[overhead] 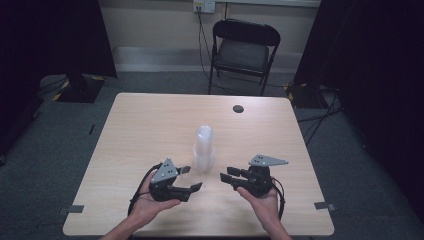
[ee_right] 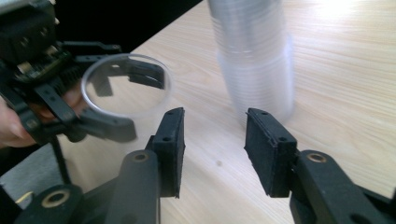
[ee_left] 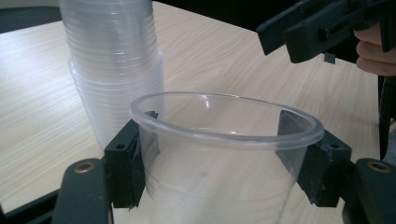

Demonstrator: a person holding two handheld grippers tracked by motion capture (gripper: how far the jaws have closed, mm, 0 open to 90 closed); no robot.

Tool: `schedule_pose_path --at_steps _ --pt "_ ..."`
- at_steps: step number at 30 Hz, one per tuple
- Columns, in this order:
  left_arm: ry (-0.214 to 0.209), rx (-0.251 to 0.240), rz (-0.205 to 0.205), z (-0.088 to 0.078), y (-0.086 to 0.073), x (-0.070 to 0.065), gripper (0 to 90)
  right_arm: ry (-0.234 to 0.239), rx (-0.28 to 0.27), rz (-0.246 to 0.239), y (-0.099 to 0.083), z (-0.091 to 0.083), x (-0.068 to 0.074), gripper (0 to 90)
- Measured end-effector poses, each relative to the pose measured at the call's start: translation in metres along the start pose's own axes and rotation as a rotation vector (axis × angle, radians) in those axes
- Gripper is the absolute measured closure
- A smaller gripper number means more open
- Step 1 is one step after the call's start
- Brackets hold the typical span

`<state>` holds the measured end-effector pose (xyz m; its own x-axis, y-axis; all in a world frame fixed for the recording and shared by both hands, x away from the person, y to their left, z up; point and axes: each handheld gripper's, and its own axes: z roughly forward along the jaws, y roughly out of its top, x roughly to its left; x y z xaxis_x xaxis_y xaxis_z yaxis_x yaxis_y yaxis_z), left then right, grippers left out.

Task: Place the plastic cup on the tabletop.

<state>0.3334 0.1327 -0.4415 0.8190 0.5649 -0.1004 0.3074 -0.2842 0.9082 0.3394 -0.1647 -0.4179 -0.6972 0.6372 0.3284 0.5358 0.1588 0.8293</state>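
Note:
A tall stack of clear plastic cups (overhead: 204,147) (ee_left: 112,70) (ee_right: 254,60) stands upright near the middle of the table. My left gripper (overhead: 192,178) (ee_left: 224,154) sits just left of the stack, shut on a single clear cup (ee_left: 224,140) (ee_right: 126,86), with its pads pressing the cup's wall below the rim. To the right of the stack, my right gripper (overhead: 229,176) (ee_right: 212,149) is open, with only bare tabletop between its pads. The two grippers face each other in front of the stack.
The light wooden table (overhead: 150,125) has a small dark round cap (overhead: 238,108) near its far edge. A black folding chair (overhead: 242,50) stands beyond the table. Cables run along the floor at the back.

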Motion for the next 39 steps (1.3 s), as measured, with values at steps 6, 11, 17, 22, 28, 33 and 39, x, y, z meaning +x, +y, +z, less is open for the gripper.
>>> schedule_pose_path --at_steps 6,11,17,22,28,33,39 --pt "0.01 -0.012 -0.051 -0.003 0.001 0.009 29.8 -0.041 -0.012 0.009 -0.004 -0.007 -0.007 52.5" --pt "0.027 -0.018 -0.08 -0.009 0.003 0.017 29.9 -0.072 -0.002 0.006 -0.007 -0.01 -0.011 49.1" --pt "0.052 -0.04 -0.111 -0.02 0.005 0.028 29.8 -0.132 0.043 -0.029 -0.018 -0.014 -0.014 46.9" --pt "0.101 -0.04 -0.13 -0.024 0.007 0.036 29.8 -0.144 0.051 -0.027 -0.026 -0.017 -0.019 45.9" --pt "0.133 -0.041 -0.157 -0.026 0.009 0.048 29.8 -0.169 0.056 -0.044 -0.028 -0.023 -0.024 41.3" --pt "0.16 -0.047 -0.14 -0.026 0.015 0.059 30.2 -0.197 0.039 -0.011 -0.033 -0.029 -0.035 35.4" --pt "0.199 -0.036 -0.128 -0.026 0.023 0.073 30.1 -0.207 0.042 0.013 -0.038 -0.032 -0.039 32.8"
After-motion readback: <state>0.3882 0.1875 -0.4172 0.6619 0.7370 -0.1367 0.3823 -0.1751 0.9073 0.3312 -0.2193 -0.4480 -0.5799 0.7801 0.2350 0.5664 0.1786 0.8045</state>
